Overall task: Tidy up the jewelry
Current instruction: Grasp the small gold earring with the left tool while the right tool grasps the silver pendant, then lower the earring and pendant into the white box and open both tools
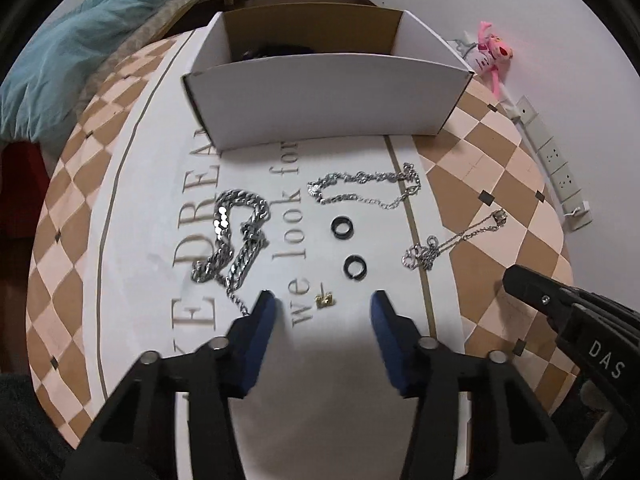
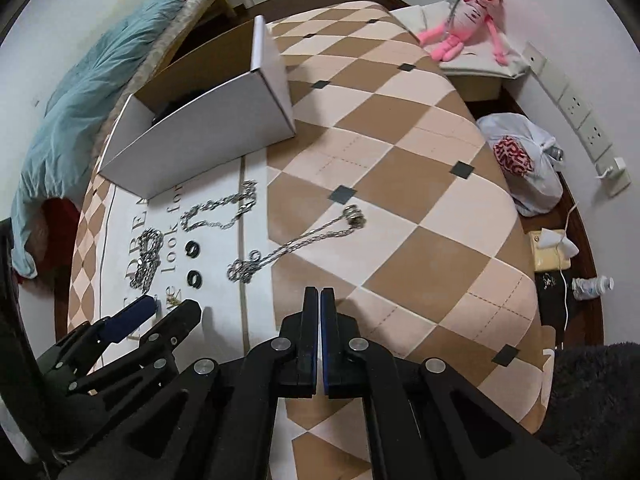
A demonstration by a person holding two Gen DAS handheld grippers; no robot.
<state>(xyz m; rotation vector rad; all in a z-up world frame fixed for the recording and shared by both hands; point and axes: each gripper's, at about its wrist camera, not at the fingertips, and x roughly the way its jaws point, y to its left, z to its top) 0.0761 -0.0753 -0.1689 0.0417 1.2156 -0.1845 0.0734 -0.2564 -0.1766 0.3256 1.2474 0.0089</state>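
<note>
My left gripper [image 1: 323, 305] is open and empty, its blue pads either side of a small gold earring [image 1: 325, 300] on the white cloth. Beyond lie two black rings [image 1: 342, 226] [image 1: 354, 267], a thick silver chain [image 1: 234, 236] at left, a thin silver chain [image 1: 366, 188] ahead, and a pendant necklace [image 1: 448, 242] at right. A white open box [image 1: 320, 96] stands behind them. My right gripper [image 2: 320, 294] is shut and empty over the checkered cover, near the pendant necklace [image 2: 296, 244]. The left gripper [image 2: 164, 310] shows at that view's lower left.
A checkered cover [image 2: 400, 184] drapes the round table. A pink plush toy [image 2: 468, 12] lies at the back right. A plastic bag [image 2: 520, 160], a bottle [image 2: 592, 286] and wall sockets [image 2: 576, 108] are on the right. Blue bedding [image 1: 80, 52] lies at left.
</note>
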